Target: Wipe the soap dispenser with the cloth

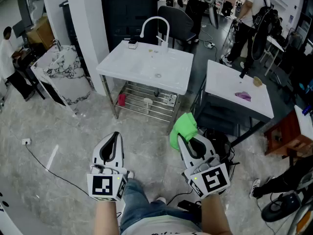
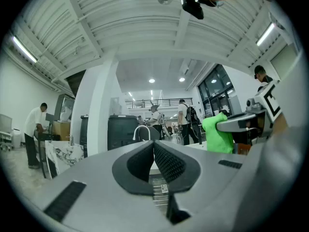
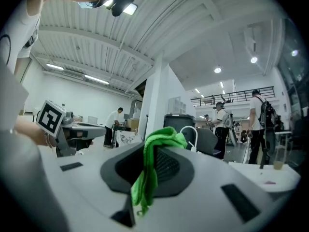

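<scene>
My right gripper is shut on a bright green cloth, which bunches above the jaws and hangs down between them. The left gripper is shut with nothing in it; its ribbed pads meet in the left gripper view. Both are held level over the floor, well short of the white sink table. A small dark-topped object stands at the sink's back left corner beside the white arched faucet; I cannot tell whether it is the soap dispenser. The cloth also shows at the right of the left gripper view.
A second white table to the right carries a dark upright item, a purple rag and a tan object. A marble-patterned panel stands at left. Cables lie on the floor. People stand in the background.
</scene>
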